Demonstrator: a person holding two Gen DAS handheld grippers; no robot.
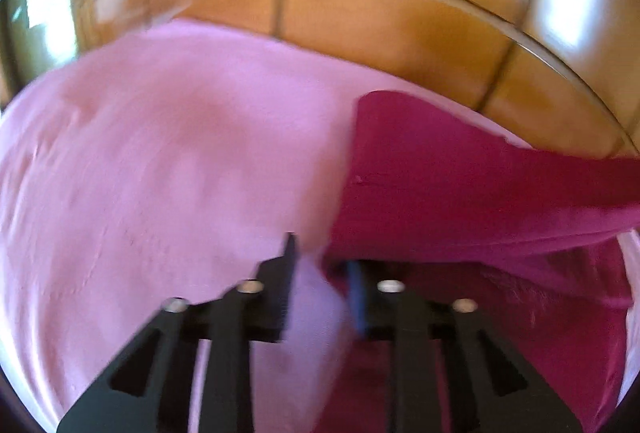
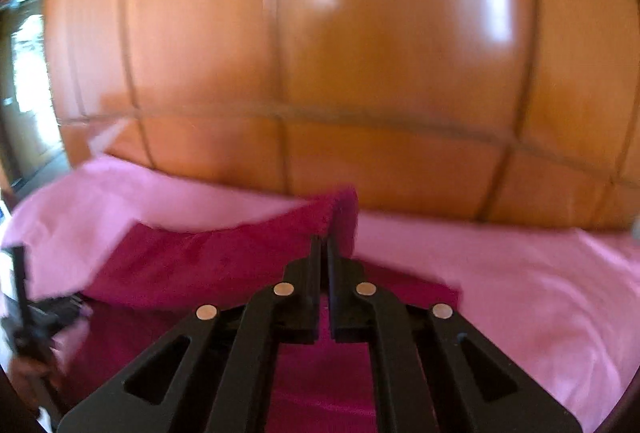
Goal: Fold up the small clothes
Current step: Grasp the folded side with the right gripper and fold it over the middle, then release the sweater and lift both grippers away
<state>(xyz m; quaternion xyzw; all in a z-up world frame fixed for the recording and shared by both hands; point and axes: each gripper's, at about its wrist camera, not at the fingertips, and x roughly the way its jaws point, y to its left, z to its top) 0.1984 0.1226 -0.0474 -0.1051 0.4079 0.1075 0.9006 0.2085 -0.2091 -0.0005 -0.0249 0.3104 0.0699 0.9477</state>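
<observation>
While both pictures smear with motion blur, the step looks like a fold in mid-carry: a magenta garment [image 2: 224, 261] hangs raised between the two tools above a pale pink sheet [image 2: 520, 293], with a glossy orange tiled surface [image 2: 360, 53] behind.

From the right wrist, the right gripper [image 2: 325, 245] has its jaws nearly together, pinching the garment's upper edge, which rises toward twelve o'clock from the tips. The cloth sags away toward nine o'clock, where the left tool shows dimly at the frame's edge.

From the left wrist, the left gripper [image 1: 320, 257] has its fingers set apart; the right-hand finger [image 1: 358, 297] is buried under the magenta garment [image 1: 460, 193], which spreads toward three o'clock over the pink sheet [image 1: 160, 153]. Whether it truly grips the cloth I cannot tell.

I judge the fold is underway, not finished. Next, both tools should travel together, keeping the lifted edge taut and level, then lower it onto the garment's lying part before letting go.
</observation>
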